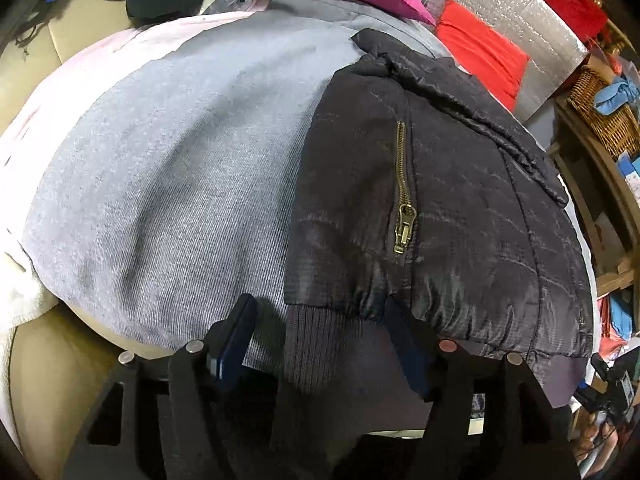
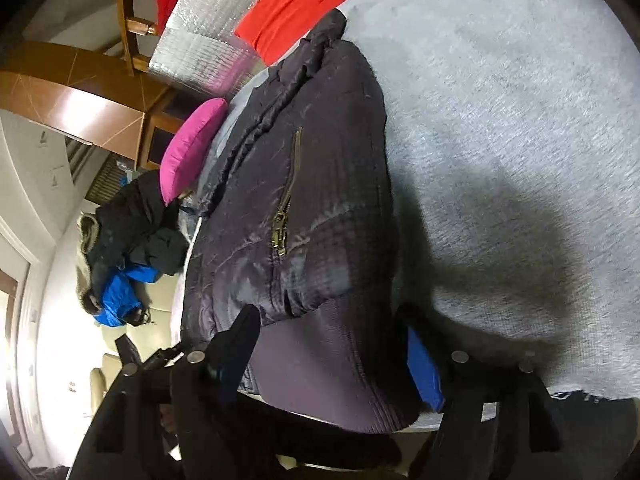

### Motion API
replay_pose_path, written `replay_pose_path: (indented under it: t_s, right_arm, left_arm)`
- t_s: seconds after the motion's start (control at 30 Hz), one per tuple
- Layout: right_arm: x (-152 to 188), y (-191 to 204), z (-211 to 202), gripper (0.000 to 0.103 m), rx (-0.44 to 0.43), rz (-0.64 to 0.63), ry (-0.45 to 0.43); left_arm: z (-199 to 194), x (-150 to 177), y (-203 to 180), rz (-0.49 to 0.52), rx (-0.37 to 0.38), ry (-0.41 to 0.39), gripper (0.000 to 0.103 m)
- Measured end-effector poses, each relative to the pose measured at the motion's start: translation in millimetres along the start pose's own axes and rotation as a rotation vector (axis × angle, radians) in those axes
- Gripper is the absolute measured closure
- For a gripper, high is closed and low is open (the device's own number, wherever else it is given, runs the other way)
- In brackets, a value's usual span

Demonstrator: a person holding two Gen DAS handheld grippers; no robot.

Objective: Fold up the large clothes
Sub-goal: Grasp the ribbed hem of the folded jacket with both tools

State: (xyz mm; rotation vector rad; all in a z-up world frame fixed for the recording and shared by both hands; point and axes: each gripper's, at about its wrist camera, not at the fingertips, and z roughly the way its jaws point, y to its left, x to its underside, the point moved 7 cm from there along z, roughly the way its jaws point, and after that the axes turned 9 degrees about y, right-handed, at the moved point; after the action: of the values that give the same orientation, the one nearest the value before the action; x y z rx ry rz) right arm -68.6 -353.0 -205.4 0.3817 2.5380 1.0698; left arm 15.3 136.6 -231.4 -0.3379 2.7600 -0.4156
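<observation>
Between hand-held gripper (image 1: 320, 320) fingers: jacket (image 1: 440, 200) hem

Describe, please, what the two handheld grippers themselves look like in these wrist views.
Both are black, angular linkage frames with round silver pivot pins. The left gripper has two flat, narrow fingers with dark navy pads. The right gripper is built the same, but one pad shows bright blue. No cables, markings, sleeves or hands are visible.
</observation>
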Motion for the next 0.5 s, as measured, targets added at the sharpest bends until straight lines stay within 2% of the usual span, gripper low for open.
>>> replay_pose_path:
  t_s: [0.03, 0.07, 0.1, 0.13, 0.17, 0.23, 0.33, 0.43, 0.5]
  right_arm:
    - [1.5, 2.2, 2.9, 0.036, 0.013, -0.014, 0.01]
    - [3.8, 3.9, 8.1, 0.045, 0.037, -0.022, 0.022]
    - [5.4, 2.3, 14.1, 0.072, 0.071, -0.02, 0.046]
    - [5.8, 0.0, 15.2, 0.083, 0.068, -0.014, 0.056]
    - [6.0, 0.6, 15.0, 0.085, 0.064, -0.015, 0.056]
    - [6.4, 7.9, 9.7, 0.087, 0.073, -0.043, 0.045]
    - [7.4, 25.3, -9.9, 0.088, 0.046, -0.081, 0.018]
    - [12.9, 41.9, -28.6, 0.088, 0.022, -0.123, 0.003]
    - [16.5, 40.9, -32.2, 0.088, 0.018, -0.127, 0.01]
  left_arm:
    - [0.6, 0.9, -0.7, 0.005, -0.006, 0.002, 0.039]
    - [2.1, 2.4, -3.5, 0.026, -0.001, 0.018, 0.063]
    - [3.7, 3.0, -8.1, 0.045, 0.018, 0.035, 0.074]
    - [0.1, 2.9, -4.0, 0.052, 0.005, 0.033, 0.083]
    - [-2.4, 2.2, -5.3, 0.063, -0.016, 0.027, 0.089]
    - [-13.6, 2.1, -4.8, 0.049, 0.007, 0.008, 0.091]
    - [-43.5, 3.7, -3.9, 0.039, 0.064, -0.047, 0.092]
    - [-64.4, 8.8, -5.4, 0.052, 0.073, -0.084, 0.092]
    - [-64.7, 16.3, 0.8, 0.051, 0.067, -0.077, 0.092]
